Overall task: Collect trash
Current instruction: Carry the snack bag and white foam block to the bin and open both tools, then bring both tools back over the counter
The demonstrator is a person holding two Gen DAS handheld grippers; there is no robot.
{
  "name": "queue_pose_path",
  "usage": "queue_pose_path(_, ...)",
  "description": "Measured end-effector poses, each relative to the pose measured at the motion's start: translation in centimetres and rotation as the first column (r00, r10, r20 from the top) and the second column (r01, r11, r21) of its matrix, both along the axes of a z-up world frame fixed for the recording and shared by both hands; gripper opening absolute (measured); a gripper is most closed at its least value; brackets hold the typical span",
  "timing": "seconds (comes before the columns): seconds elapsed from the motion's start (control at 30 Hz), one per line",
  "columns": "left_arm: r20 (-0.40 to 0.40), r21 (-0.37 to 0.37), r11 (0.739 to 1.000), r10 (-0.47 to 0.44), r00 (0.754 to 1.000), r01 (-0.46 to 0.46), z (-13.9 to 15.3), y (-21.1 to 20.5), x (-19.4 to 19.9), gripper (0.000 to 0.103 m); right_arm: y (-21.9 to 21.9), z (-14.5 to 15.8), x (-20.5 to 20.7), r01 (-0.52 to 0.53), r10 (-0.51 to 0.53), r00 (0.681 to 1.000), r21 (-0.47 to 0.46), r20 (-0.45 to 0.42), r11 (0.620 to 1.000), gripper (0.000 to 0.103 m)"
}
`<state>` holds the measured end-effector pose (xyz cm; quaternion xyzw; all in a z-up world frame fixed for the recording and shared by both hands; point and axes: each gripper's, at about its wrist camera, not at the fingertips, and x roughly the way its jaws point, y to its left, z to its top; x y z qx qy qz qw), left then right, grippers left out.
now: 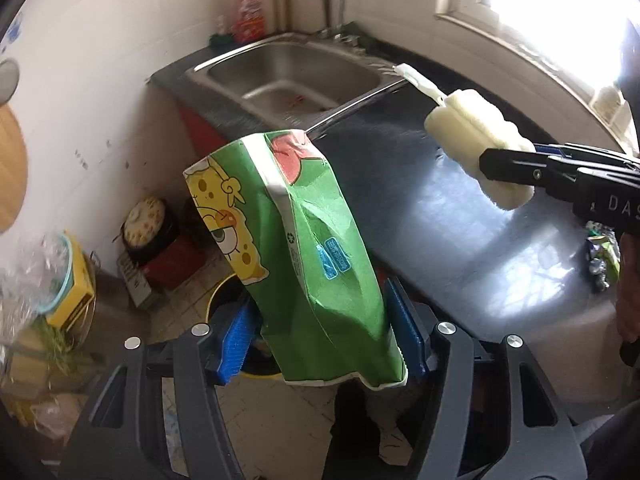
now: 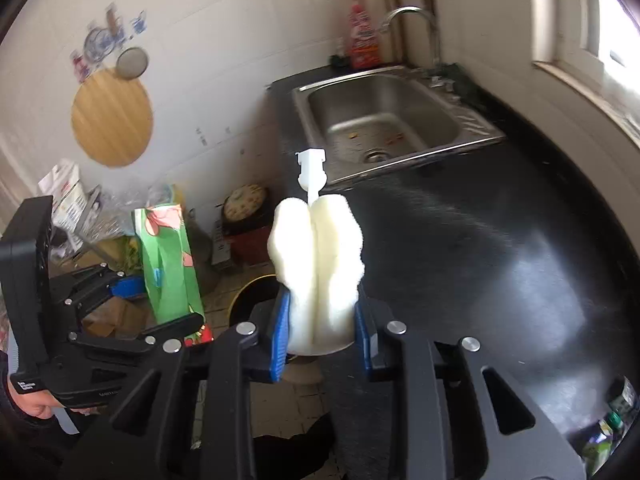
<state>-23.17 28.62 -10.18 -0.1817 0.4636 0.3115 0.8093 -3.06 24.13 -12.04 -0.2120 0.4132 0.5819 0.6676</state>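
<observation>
My left gripper point(image 1: 320, 332) is shut on a green snack bag point(image 1: 316, 248) with a yellow cartoon print, held upright above a yellow-rimmed trash bin point(image 1: 224, 292) on the floor. The bag also shows in the right wrist view point(image 2: 170, 264), with the left gripper point(image 2: 132, 308) around it. My right gripper point(image 2: 322, 332) is shut on a white sponge brush head point(image 2: 318, 264) with a white plastic stem, over the counter's edge. From the left wrist view the sponge point(image 1: 476, 148) sits in the right gripper point(image 1: 504, 176) above the counter. The bin point(image 2: 252, 292) lies below and between both grippers.
A black counter point(image 2: 500, 240) runs to a steel sink point(image 2: 384, 120) with a tap and a red bottle point(image 2: 362, 36). Crumpled wrappers point(image 2: 608, 428) lie at the counter's near right. Boxes, bags and a pot point(image 1: 146, 220) crowd the floor by the wall.
</observation>
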Motion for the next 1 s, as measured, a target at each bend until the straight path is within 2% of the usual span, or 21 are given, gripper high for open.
queue_pose_path(0.13, -0.012, -0.066, 0.995, 0.08, 0.997, -0.081, -5.1, 2.4, -5.4, 0.061, 5.9, -5.3, -4.9, -0.13, 0.125, 0.99, -0.073, -0.063, 0.989, 0.028)
queue_pose_path(0.27, -0.021, -0.136, 0.983, 0.12, 0.993, -0.121, -10.7, 4.4, -8.5, 0.061, 9.4, -11.2, -7.5, -0.166, 0.151, 0.983, -0.154, -0.105, 0.974, 0.028)
queue_pose_path(0.4, -0.033, -0.161, 0.982, 0.095, 0.995, -0.099, -16.4, 6.2, -9.1, 0.061, 12.6, -17.4, -8.6, -0.172, 0.153, 0.984, -0.246, -0.093, 0.954, 0.028)
queue_pose_path(0.57, -0.014, -0.213, 0.973, 0.088, 0.996, -0.089, -21.8, 8.4, -8.4, 0.061, 15.3, -22.2, -9.0, -0.178, 0.16, 0.984, -0.317, -0.08, 0.932, 0.029)
queue_pose_path(0.73, 0.006, -0.228, 0.971, 0.077, 0.997, -0.074, -24.3, 10.0, -7.9, 0.063, 16.6, -23.6, -8.4, -0.177, 0.167, 0.984, -0.321, -0.056, 0.93, 0.035)
queue_pose_path(0.8, 0.01, -0.228, 0.971, 0.077, 0.997, -0.073, -24.8, 10.5, -8.0, 0.066, 17.3, -23.8, -8.2, -0.177, 0.169, 0.984, -0.322, -0.053, 0.93, 0.05)
queue_pose_path(0.83, 0.013, -0.243, 0.967, 0.08, 0.997, -0.075, -25.1, 10.8, -8.0, 0.078, 17.4, -23.7, -7.9, -0.18, 0.17, 0.984, -0.322, -0.057, 0.93, 0.065)
queue_pose_path(0.87, 0.004, -0.243, 0.967, 0.08, 0.997, -0.076, -25.3, 11.1, -7.9, 0.085, 17.4, -23.3, -7.9, -0.178, 0.171, 0.984, -0.309, -0.049, 0.934, 0.072)
queue_pose_path(0.9, -0.004, -0.227, 0.971, 0.082, 0.997, -0.081, -25.2, 10.8, -7.8, 0.089, 17.5, -23.1, -7.9, -0.179, 0.173, 0.984, -0.302, -0.046, 0.936, 0.073)
queue_pose_path(0.93, -0.01, -0.207, 0.974, 0.089, 0.996, -0.089, -25.1, 10.7, -7.9, 0.089, 17.4, -22.8, -7.8, -0.185, 0.177, 0.983, -0.298, -0.053, 0.936, 0.073)
queue_pose_path(1.0, -0.019, -0.221, 0.969, 0.107, 0.994, -0.109, -25.1, 10.9, -8.0, 0.089, 17.2, -21.9, -8.1, -0.197, 0.187, 0.98, -0.292, -0.062, 0.936, 0.073)
